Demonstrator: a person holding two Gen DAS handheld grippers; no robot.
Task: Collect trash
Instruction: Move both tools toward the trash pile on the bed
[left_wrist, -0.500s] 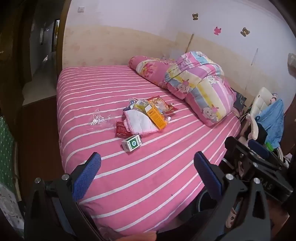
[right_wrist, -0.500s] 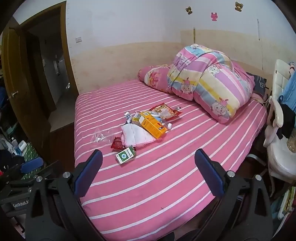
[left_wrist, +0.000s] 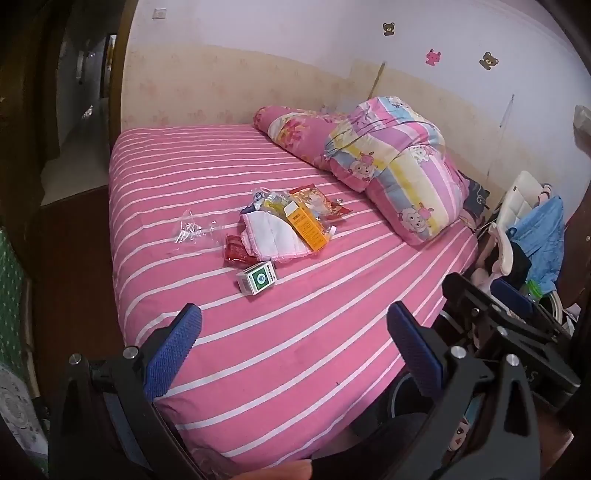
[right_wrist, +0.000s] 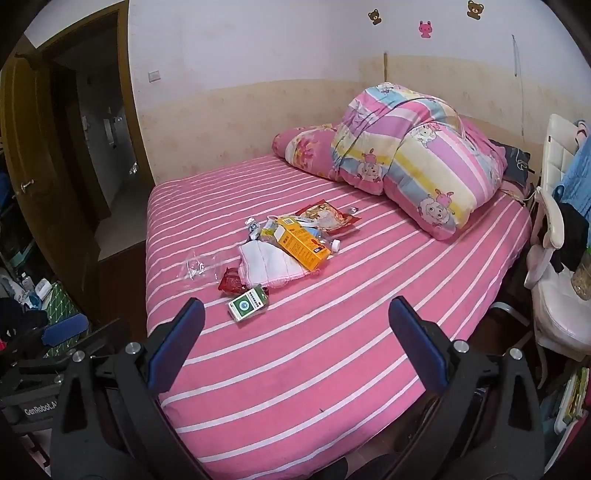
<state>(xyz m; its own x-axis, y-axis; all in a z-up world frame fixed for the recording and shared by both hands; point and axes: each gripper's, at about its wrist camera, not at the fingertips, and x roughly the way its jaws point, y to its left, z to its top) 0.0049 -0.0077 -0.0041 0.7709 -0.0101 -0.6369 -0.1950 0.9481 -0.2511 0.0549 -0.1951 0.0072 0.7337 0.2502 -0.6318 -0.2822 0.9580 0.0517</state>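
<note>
The trash lay in a loose heap near the middle of the bed (right_wrist: 332, 369), on the pink striped sheet. Nearest me was a small green and white box (right_wrist: 248, 305), with a crumpled red wrapper (right_wrist: 231, 284) just beyond it. Behind those sat a folded white cloth (right_wrist: 271, 267) with a pink edge, and an orange carton (right_wrist: 301, 242) lay partly on top of it. Farther off was a red snack packet (right_wrist: 327, 216), and to the left, a little apart, a scrap of clear plastic (right_wrist: 195, 267). The rolled quilt (right_wrist: 417, 162) was at the far right, well clear of the heap.

My right tongs (right_wrist: 295, 347) hung spread wide over the near part of the sheet with nothing between them. My left tongs (left_wrist: 293, 347) were just as wide and just as empty, and both were tilted down toward the heap.

I judged that collecting had not yet begun: nothing was lifted, and I was only at the approach. The next move, I thought, called for reaching forward and down to the green box, the closest and firmest piece, bracketing it across its narrow sides. The sheet was soft, so I would have to close gently to avoid pinching fabric. I could not make out for sure where the trash was meant to go.
</note>
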